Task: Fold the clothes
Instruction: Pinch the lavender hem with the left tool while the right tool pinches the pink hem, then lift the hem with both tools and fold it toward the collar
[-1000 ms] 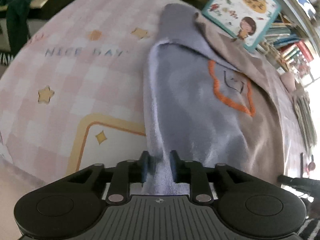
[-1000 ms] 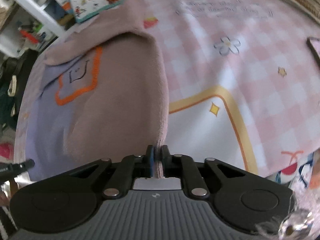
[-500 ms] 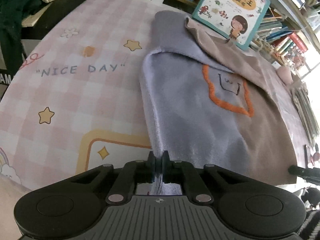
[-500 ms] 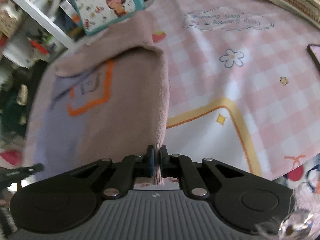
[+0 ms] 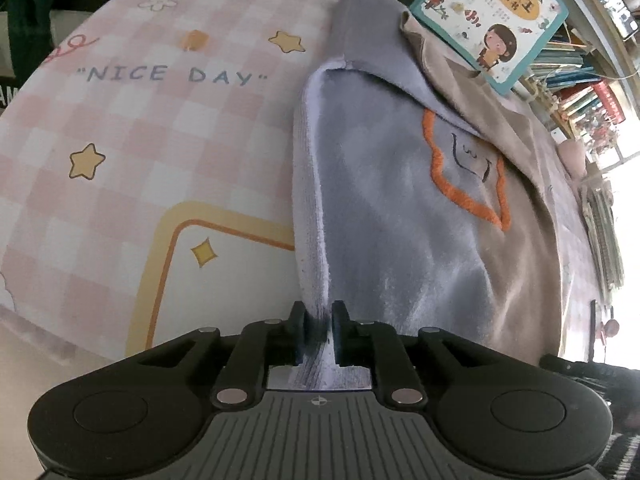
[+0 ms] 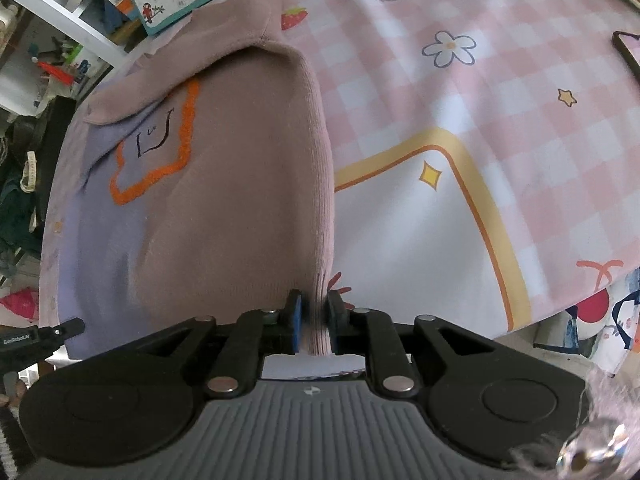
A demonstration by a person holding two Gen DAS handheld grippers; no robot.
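Note:
A two-tone sweater lies spread on the table, lilac on its left half (image 5: 400,208) and mauve on its right half (image 6: 240,200), with an orange-outlined patch (image 5: 464,184) in the middle. Both sleeves are folded in across the chest. My left gripper (image 5: 319,320) is shut on the lilac hem at the near left corner. My right gripper (image 6: 314,316) is shut on the mauve ribbed hem at the near right corner. In both, folded fabric fills the gap between the fingers.
The pink checked tablecloth (image 5: 160,140) covers the table and runs off its near edge (image 6: 560,300). A children's picture book (image 5: 492,20) leans at the back behind the collar. Stacked books (image 5: 604,220) lie at the far right, and a dark phone edge (image 6: 628,48) shows there.
The sweater has settled flatter on the table. Both grippers' fingers stand slightly wider apart than half a second ago, with the hem still between them.

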